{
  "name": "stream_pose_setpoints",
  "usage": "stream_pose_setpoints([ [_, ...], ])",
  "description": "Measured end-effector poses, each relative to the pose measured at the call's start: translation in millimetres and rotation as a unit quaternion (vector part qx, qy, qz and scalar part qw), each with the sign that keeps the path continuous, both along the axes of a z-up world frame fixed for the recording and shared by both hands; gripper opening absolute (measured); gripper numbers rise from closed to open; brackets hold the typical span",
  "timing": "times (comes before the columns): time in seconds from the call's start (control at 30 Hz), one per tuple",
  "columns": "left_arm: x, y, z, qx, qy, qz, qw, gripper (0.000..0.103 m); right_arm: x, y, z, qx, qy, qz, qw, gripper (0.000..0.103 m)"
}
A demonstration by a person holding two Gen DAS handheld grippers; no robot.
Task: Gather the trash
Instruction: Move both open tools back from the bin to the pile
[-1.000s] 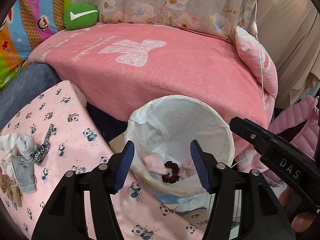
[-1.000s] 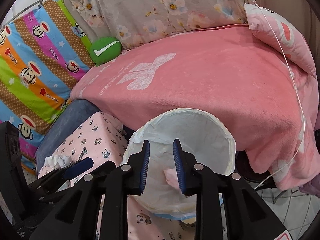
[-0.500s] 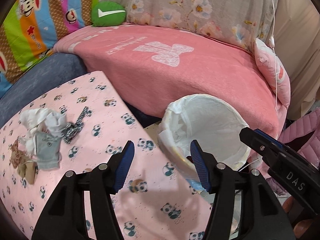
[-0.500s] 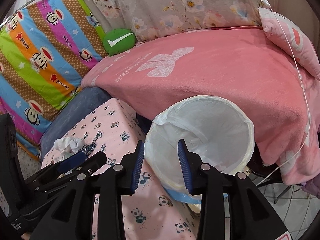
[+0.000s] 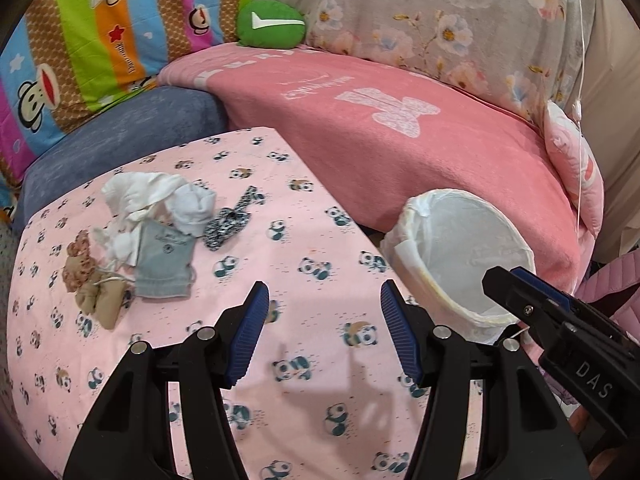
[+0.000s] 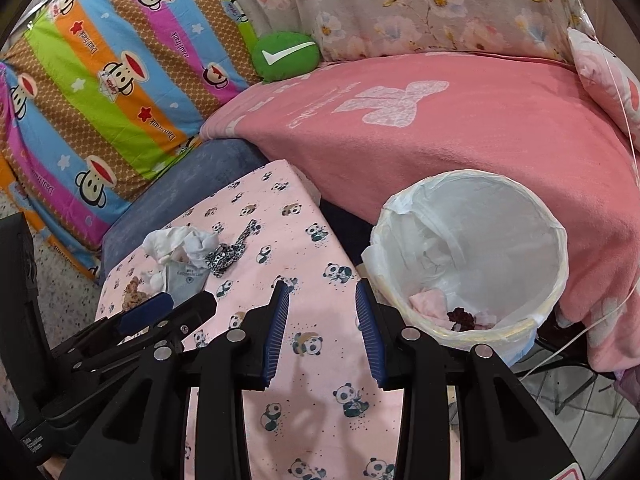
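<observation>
A table [image 5: 312, 248] covered in pink cloth printed with small pandas fills the lower middle of both views. Behind it, across the upper half of each frame, lies a bed under a pink blanket [image 5: 400, 152] with a pale bow motif; a floral grey sheet [image 5: 440, 20] hangs above it, a striped monkey-print quilt [image 6: 100, 80] stands at upper left, and a green cushion [image 5: 270, 24] with a white tick sits between them. A blue-grey cushion [image 5: 120, 136] lies at the table's far left edge.

The trash pile [image 5: 156, 232] sits at left of centre on the table: crumpled white tissue, a grey-blue mask, a black-and-white scrunchie and brownish scraps, touching one another.

At the table's right edge stands a bin [image 6: 556, 280] lined with a white bag; in the right wrist view its bottom holds pink tissue and a dark red scrunchie [image 6: 462, 315].

The left gripper [image 5: 322, 332] hovers over bare cloth, fingers parted, holding nothing. The right gripper [image 6: 322, 332] also holds nothing, fingers apart by a narrower gap.
</observation>
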State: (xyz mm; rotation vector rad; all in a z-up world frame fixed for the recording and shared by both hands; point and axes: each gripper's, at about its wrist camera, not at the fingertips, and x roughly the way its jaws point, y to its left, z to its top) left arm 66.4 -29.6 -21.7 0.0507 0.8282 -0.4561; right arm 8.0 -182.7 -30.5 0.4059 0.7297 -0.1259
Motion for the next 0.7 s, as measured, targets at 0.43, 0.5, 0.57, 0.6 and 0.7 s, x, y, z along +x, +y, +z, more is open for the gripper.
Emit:
stream_pose_setpoints([
  [0.43, 13, 69, -7, -0.006, 0.006, 0.07, 0.9975, 0.072, 19, 57, -4, -0.012, 0.019, 0.046, 0.999, 0.037],
  [0.5, 16, 80, -8, -0.007, 0.007, 0.079, 0.9968, 0.073, 24, 67, -7, -0.014, 0.023, 0.054, 0.998, 0.039],
  [0.57, 19, 90, -10, -0.008, 0.009, 0.088, 0.9961, 0.073, 27, 74, -9, -0.015, 0.025, 0.058, 0.998, 0.042],
  [0.6, 21, 95, -10, -0.009, 0.01, 0.093, 0.9956, 0.073, 29, 77, -10, -0.015, 0.026, 0.06, 0.998, 0.042],
  [0.7, 26, 108, -12, -0.01, 0.01, 0.103, 0.9946, 0.073, 37, 86, -12, -0.013, 0.029, 0.065, 0.997, 0.043],
])
